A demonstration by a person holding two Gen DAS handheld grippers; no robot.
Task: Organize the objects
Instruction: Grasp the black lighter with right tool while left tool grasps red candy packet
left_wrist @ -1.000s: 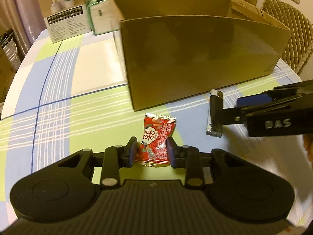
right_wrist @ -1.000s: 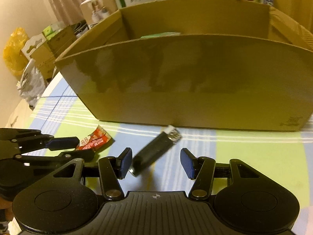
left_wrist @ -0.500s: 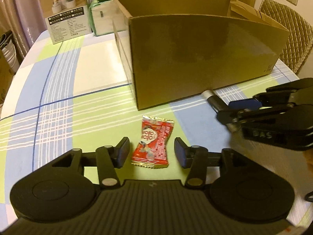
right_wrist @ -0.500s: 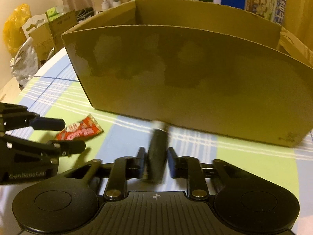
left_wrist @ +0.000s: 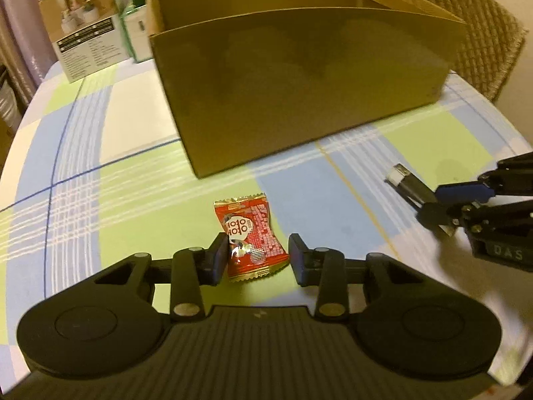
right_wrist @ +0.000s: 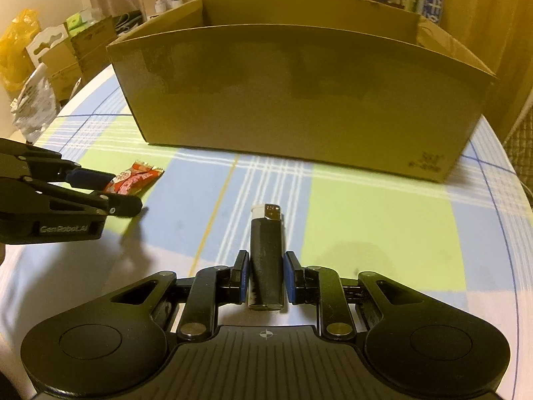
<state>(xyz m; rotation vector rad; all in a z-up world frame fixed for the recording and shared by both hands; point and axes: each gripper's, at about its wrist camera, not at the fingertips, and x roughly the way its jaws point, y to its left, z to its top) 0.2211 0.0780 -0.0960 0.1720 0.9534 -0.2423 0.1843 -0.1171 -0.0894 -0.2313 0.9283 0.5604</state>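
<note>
- On the desk [left_wrist: 83, 140], covered by a cloth checked in green, blue and white, a large open brown cardboard box [left_wrist: 299, 76] stands behind both grippers.
- The left gripper [left_wrist: 258, 260] sits low over the cloth with its jaws parted around a small red foil candy packet [left_wrist: 251, 238]; the left finger [left_wrist: 218, 256] touches the packet's edge, while a gap shows at the right finger, so nothing is clamped.
- The candy packet lies flat on a green square, in front of the box's near corner and apart from it.
- The right gripper [right_wrist: 266, 278] is closed on a black lighter with a silver metal top [right_wrist: 266, 253], its blue-padded fingers [right_wrist: 241, 276] pressing the lower body from both sides.
- The lighter points toward the box, metal end forward, well short of the box wall.
- Product cartons [left_wrist: 83, 36] stand at the desk's far left edge, beside the box.
</note>
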